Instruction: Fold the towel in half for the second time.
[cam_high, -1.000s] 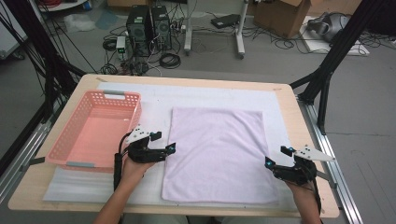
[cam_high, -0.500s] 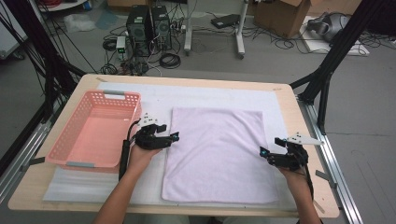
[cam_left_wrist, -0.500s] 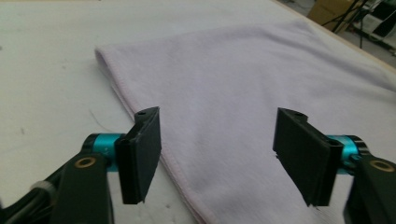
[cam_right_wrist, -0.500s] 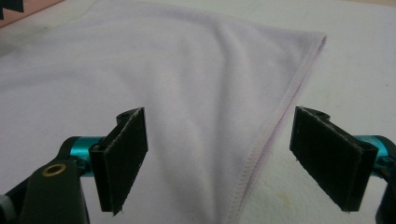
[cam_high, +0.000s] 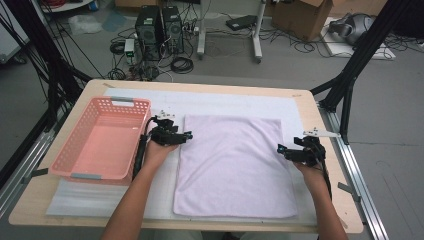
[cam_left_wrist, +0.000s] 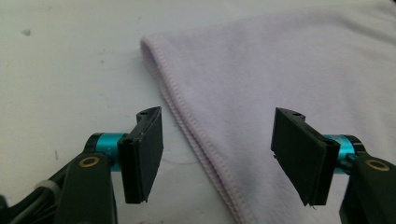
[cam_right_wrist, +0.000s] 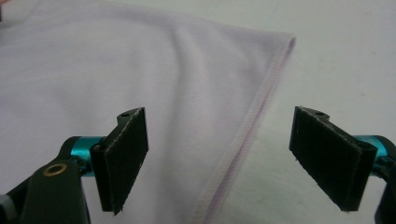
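A pale lilac towel (cam_high: 232, 165) lies flat on the white mat. My left gripper (cam_high: 187, 135) sits at the towel's left edge, near its far left corner. In the left gripper view the stitched hem of the towel (cam_left_wrist: 196, 140) runs between the jaws of that gripper (cam_left_wrist: 218, 158). The jaws have just been closing a little, and they stand open, apart from the cloth. My right gripper (cam_high: 280, 149) is at the towel's right edge. In the right gripper view the towel (cam_right_wrist: 140, 70) shows its hem between the open jaws of the gripper (cam_right_wrist: 219, 163).
A pink plastic basket (cam_high: 75, 162) stands on the table's left side, close to my left hand. The white mat (cam_high: 225, 102) covers most of the wooden table (cam_high: 325, 165). Cables, computer towers and boxes lie on the floor beyond the far edge.
Both hands have moved away from the person along the towel's side edges, toward its far corners. The towel has not moved.
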